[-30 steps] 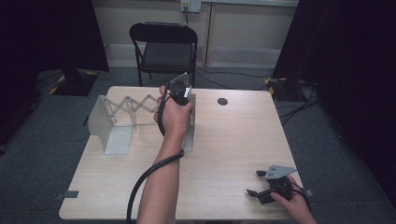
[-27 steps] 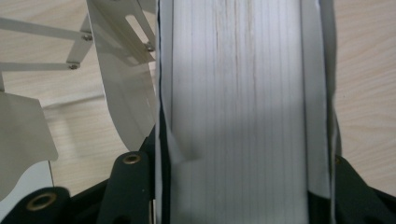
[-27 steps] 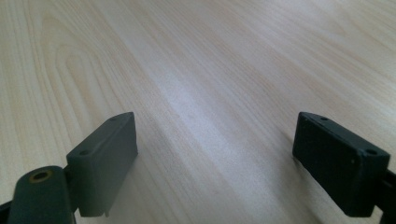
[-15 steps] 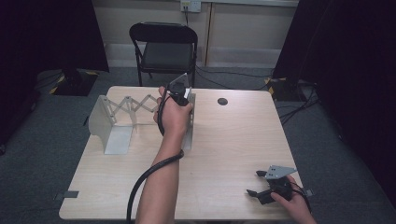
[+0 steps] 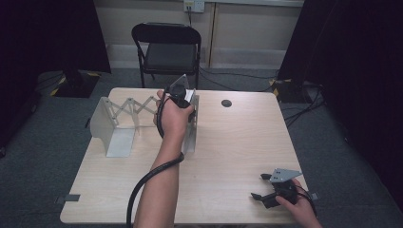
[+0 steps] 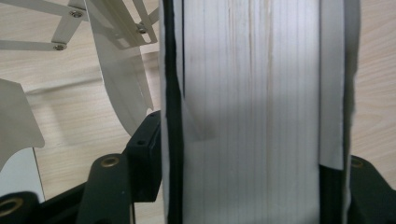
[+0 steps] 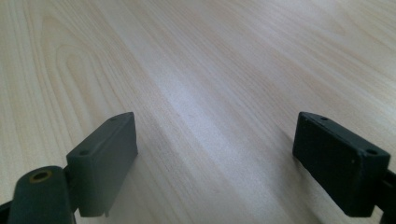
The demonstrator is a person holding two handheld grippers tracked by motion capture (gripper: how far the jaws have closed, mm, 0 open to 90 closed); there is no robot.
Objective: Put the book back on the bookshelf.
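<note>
1. On the far half of the surface (image 5: 228, 152), left of its middle, stands an expandable metal file rack (image 5: 119, 124): pale end plates joined by a scissor lattice, stretched along the far edge.
2. The left gripper (image 5: 183, 100) is at the rack's right end plate (image 5: 191, 128), held from above by the person's left hand (image 5: 172, 118), with its cable trailing down the forearm toward the near edge.
3. In the left gripper view a white book or stack of pages (image 6: 252, 112) stands upright between the jaws, with its page edges facing the camera. The jaws have just been opening; whether the pads are pressing on it cannot be told from the pictures.
4. Near the near right corner the right gripper (image 5: 259, 186) rests low over bare wood in the right hand (image 5: 297, 205), its jaws spread wide with nothing between them.
5. A small dark disc (image 5: 226, 103) lies by the far edge, right of the rack.
6. No brand, label or writing can be read on any of these.
</note>
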